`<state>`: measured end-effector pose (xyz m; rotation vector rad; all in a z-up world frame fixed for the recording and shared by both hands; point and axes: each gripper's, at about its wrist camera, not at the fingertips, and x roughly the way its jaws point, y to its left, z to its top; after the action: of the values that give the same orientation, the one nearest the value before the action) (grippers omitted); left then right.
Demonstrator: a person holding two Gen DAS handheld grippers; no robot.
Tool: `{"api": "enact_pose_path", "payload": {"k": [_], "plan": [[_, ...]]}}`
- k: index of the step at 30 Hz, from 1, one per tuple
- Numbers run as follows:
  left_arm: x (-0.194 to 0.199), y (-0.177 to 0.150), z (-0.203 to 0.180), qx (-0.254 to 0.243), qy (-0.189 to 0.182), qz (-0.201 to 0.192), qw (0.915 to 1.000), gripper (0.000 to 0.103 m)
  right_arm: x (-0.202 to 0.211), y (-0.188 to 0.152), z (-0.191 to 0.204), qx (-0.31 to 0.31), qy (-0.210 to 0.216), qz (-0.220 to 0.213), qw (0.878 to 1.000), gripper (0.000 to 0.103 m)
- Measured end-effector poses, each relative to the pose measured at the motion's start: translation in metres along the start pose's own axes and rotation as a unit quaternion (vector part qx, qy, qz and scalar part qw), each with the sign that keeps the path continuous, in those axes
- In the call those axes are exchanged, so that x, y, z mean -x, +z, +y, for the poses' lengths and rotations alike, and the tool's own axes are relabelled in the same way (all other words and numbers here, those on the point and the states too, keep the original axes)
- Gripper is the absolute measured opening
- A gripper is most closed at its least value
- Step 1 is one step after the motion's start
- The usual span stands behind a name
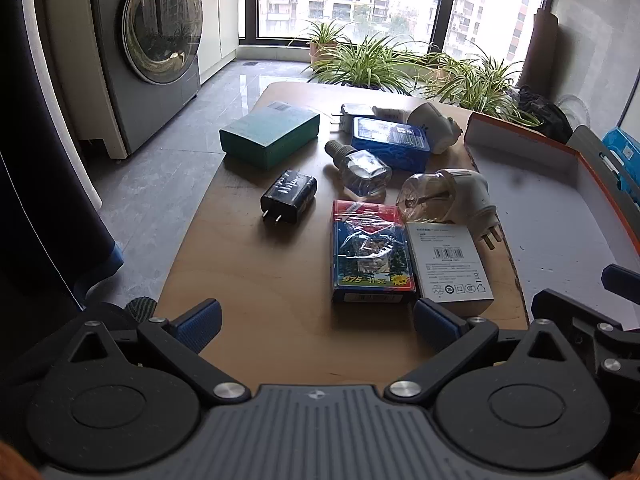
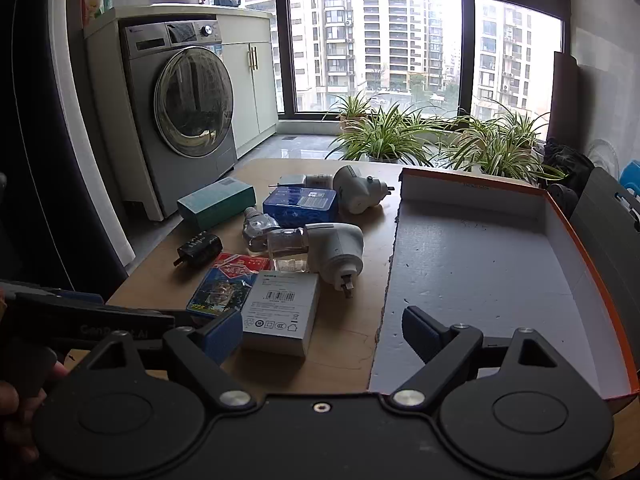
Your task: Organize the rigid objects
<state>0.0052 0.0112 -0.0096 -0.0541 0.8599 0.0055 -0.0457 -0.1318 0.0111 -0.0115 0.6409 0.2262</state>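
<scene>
At the near edge of the wooden table (image 1: 280, 280), both tools hang wide and empty: the left gripper (image 1: 316, 320) hovers low over bare wood, lined up on the clutter, while the right gripper (image 2: 322, 330) straddles the seam between table and the orange-rimmed box (image 2: 576, 240), whose grey floor lies bare, plainly waiting as the collecting place. Just ahead lie the white barcode carton (image 1: 448, 264) and the red-and-blue pack (image 1: 370, 252), side by side and touching, flat and easy to pinch across their short sides, I'd judge. Beyond them, a clear-bottled white plug-in vaporizer (image 1: 452, 196) lies on its side, prongs pointing near. Left, the black charger (image 1: 288, 198) sits apart. Farther back: a clear bottle (image 1: 360, 166), blue box (image 1: 390, 140), teal box (image 1: 270, 134), another white plug-in (image 1: 434, 126).
</scene>
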Motion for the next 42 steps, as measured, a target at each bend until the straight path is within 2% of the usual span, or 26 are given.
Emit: {"api": "enact_pose_path", "payload": {"k": [32,39,42], "plan": [[-0.003,0.001,0.002,-0.001,0.006,0.005,1.0000,0.103,-0.014,-0.002,0.003,-0.003,0.004,0.017,1.000,0.102],[-0.004,0.001,0.009,0.005,0.013,0.007,0.9999,0.103,-0.032,0.004,0.010,0.005,0.001,0.024,1.000,0.102],[-0.005,0.002,0.014,0.011,0.027,0.008,0.9995,0.103,-0.045,0.008,0.014,0.004,0.004,0.029,1.000,0.102]]}}
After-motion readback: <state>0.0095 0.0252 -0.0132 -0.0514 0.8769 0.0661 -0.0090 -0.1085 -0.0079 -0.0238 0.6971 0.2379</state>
